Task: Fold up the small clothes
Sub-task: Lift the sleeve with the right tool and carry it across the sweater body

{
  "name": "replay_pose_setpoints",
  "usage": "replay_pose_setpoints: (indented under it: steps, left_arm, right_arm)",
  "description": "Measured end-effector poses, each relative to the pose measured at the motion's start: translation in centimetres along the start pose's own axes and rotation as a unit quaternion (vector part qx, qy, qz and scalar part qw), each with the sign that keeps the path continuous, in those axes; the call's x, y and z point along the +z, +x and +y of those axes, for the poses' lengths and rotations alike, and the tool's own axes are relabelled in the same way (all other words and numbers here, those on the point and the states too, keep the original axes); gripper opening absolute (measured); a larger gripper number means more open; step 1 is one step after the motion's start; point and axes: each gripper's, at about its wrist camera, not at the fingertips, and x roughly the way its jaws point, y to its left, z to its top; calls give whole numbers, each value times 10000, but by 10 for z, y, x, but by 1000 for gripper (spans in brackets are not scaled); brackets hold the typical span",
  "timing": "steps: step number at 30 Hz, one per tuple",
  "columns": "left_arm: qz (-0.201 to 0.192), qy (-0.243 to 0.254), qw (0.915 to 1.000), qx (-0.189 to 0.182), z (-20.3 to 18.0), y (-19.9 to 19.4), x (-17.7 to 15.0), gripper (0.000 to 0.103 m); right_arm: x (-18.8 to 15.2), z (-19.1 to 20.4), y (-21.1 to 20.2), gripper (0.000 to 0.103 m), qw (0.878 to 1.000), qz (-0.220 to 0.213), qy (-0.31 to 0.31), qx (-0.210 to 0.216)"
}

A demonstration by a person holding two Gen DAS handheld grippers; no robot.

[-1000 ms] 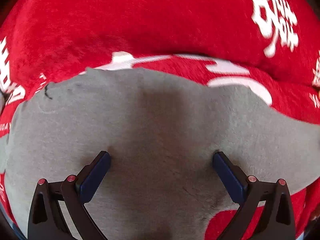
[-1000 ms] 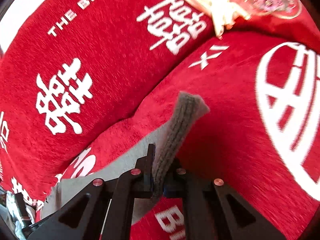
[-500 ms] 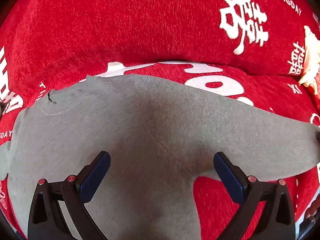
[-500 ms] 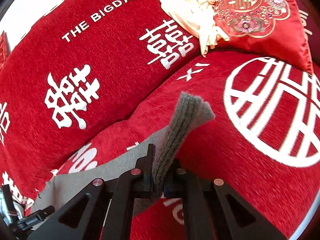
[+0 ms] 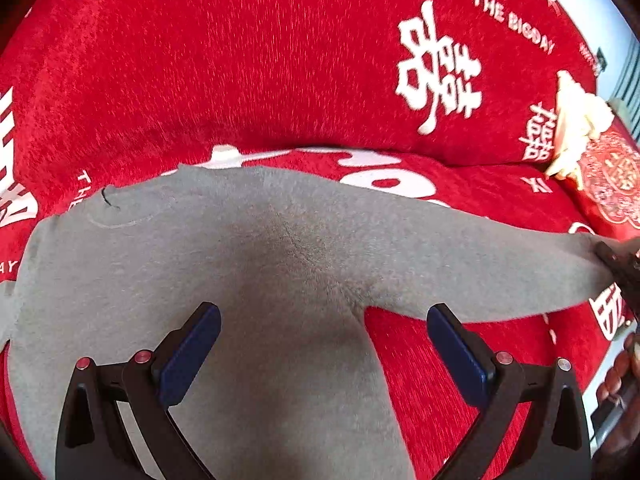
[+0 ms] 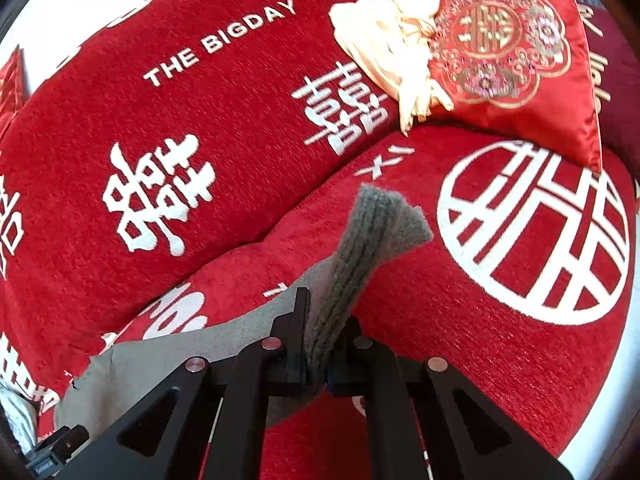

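While the right gripper [image 6: 320,360] clamps the grey sweater's [image 5: 248,280] ribbed cuff [image 6: 380,224], its sleeve stretches sideways, away from the open, empty left gripper [image 5: 324,344] above the body.

Two handheld black grippers with blue-padded fingers

The left gripper [image 5: 324,354] has matte black angular arms with triangular cut-outs, flat dark-blue pads [image 5: 188,356] on its fingers, and round reddish metal screws along the linkages at 8 and 4 o'clock of its view. The right gripper [image 6: 320,344] shares the black frame and triangular cut-outs, with four silvery-pink screw heads in a row across 6 o'clock; only a sliver of blue padding shows between its fingers.
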Motion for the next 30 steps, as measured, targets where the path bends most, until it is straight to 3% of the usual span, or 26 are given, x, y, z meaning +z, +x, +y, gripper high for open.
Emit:
replay_pose_setpoints:
  steps: [14, 19, 30]
  left_arm:
    - [-228, -108, 9996, -88, 54, -39, -37, 103]
    - [-194, -235, 9995, 54, 82, -46, -49, 103]
    - [-246, -598, 9979, -3, 140, -62, -69, 103]
  right_arm:
    - [12, 71, -49, 7, 9983, -315, -498, -5]
    - [9, 103, -61, 7, 9971, -358, -670, 41]
    - [-9, 186, -85, 7, 9921, -515, -1105, 308]
